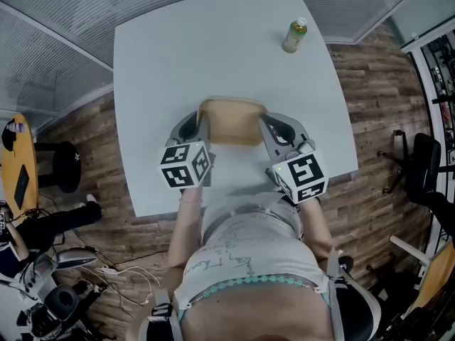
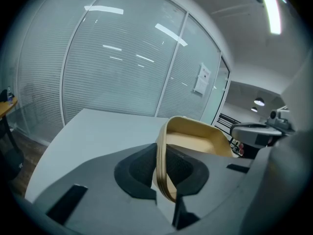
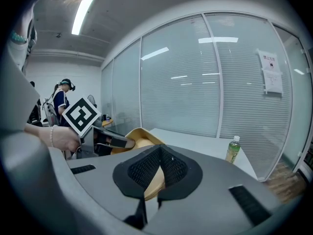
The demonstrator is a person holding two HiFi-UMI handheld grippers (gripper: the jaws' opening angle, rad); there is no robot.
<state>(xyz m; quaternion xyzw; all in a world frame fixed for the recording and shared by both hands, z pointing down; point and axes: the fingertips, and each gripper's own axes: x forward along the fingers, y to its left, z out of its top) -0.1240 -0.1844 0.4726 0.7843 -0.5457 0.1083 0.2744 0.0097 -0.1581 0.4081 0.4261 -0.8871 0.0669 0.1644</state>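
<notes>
Starting with the head view, a tan tray (image 1: pixel 231 123) is seen over the near half of a white table (image 1: pixel 213 41), just in front of the person. It is gripped at both ends: the left gripper (image 1: pixel 202 128) is closed on its left rim and the right gripper (image 1: pixel 267 130) on its right rim. A green bottle (image 1: pixel 295 35) stands upright near the table's far right corner, well apart from the tray. Whether the tray rests on the table or is raised off it cannot be told.

In the left gripper view, the left gripper (image 2: pixel 164 173) is shown with its jaws clamped on the thin rim of the tray (image 2: pixel 195 133), which runs between the two pads. The right gripper (image 2: pixel 257 131) is seen at the tray's far end, with the table (image 2: pixel 98 126) beyond.

In the right gripper view, the right gripper (image 3: pixel 157 173) is likewise shut on the tray (image 3: pixel 142 136), whose rim is pinched between the ribbed pads. The left gripper (image 3: pixel 110 141) is visible on the opposite rim, held by a hand (image 3: pixel 58 138). The bottle (image 3: pixel 234 149) stands to the right on the table (image 3: pixel 195 143).
</notes>
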